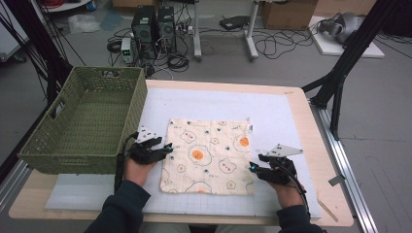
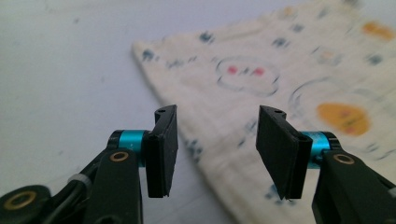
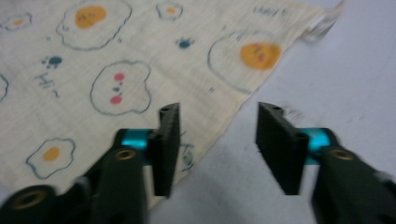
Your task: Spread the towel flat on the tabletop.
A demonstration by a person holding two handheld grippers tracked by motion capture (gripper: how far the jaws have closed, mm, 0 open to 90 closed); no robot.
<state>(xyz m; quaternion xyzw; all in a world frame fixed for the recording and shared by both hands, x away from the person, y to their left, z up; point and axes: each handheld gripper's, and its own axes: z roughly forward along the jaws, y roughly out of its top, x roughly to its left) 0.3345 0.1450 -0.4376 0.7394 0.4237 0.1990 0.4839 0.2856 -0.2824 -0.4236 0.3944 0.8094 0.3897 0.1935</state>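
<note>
From the high view, a cream cloth point(image 1: 209, 155) printed with fried eggs and little bear faces lies flat and spread out on the pale mat point(image 1: 272, 111) that covers the wooden table point(image 1: 311, 145). The left gripper point(image 1: 167, 147) sits at the cloth's left edge, its fingers aimed across toward the fabric; the right gripper point(image 1: 252, 166) sits at the cloth's right edge near the lower corner, fingers aimed inward the opposite way. A green woven basket point(image 1: 85, 121) stands just beyond the left gripper's outer side, close to the hand's knuckles but not between the fingers and the cloth. Both forearms come up from the bottom in dark sleeves, hands wrapped around the gripper bodies and held low over the table. Nothing lies between either gripper and the cloth.

In the left gripper view, the left gripper point(image 2: 212, 151) has its fingers spread, with nothing pinched. The cloth's point(image 2: 280, 79) edge runs slantwise under the gap, so the far finger is over fabric and the near one over bare mat point(image 2: 60, 70).

In the right gripper view, the right gripper point(image 3: 217, 149) also has its fingers spread and empty. The cloth point(image 3: 116, 70) lies ahead and under one finger, its edge passing beneath the gap, with bare mat point(image 3: 345, 79) under the other.
</note>
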